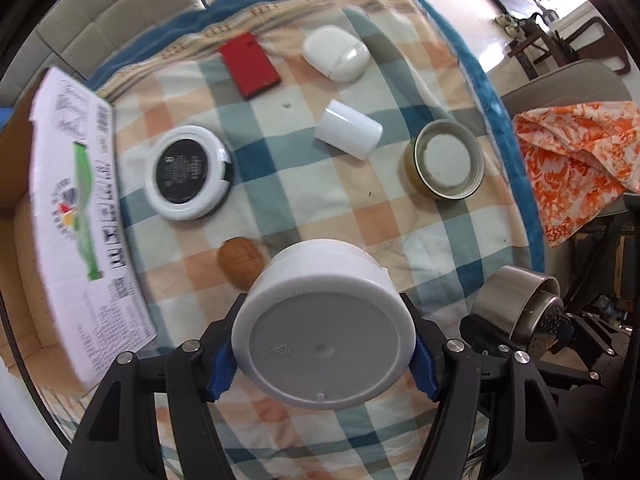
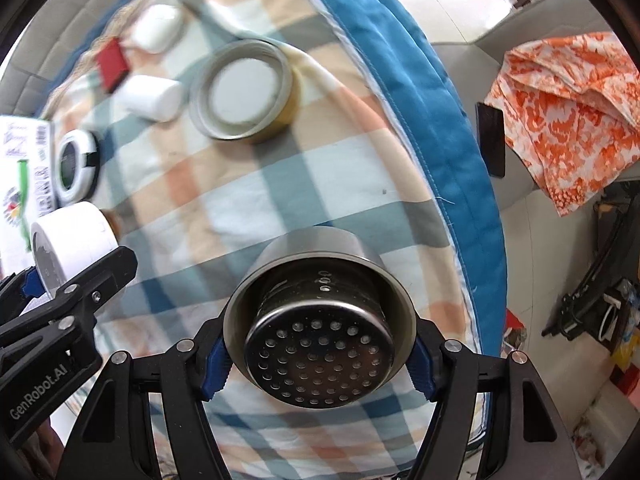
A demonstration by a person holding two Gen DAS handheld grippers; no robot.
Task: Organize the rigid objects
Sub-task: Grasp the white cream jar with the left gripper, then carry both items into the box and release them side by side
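Note:
My left gripper (image 1: 322, 354) is shut on a white round plastic tub (image 1: 320, 324), its blue pads pressing both sides, held above the checked blanket (image 1: 280, 196). The same tub (image 2: 68, 240) shows at the left edge of the right wrist view. My right gripper (image 2: 318, 354) is shut on a steel strainer cup (image 2: 318, 320) with a perforated bottom facing the camera; this cup (image 1: 520, 304) also appears low on the right in the left wrist view. Both held things hang clear of the blanket.
On the blanket lie a red flat case (image 1: 249, 64), a white oval case (image 1: 336, 53), a white cylinder (image 1: 348, 129), a gold tin lid (image 1: 445, 159), a black-and-white round compact (image 1: 188, 173) and a brown walnut-like object (image 1: 240, 262). A cardboard box with a printed flap (image 1: 76, 216) stands left. Orange patterned cloth (image 1: 580, 160) lies right.

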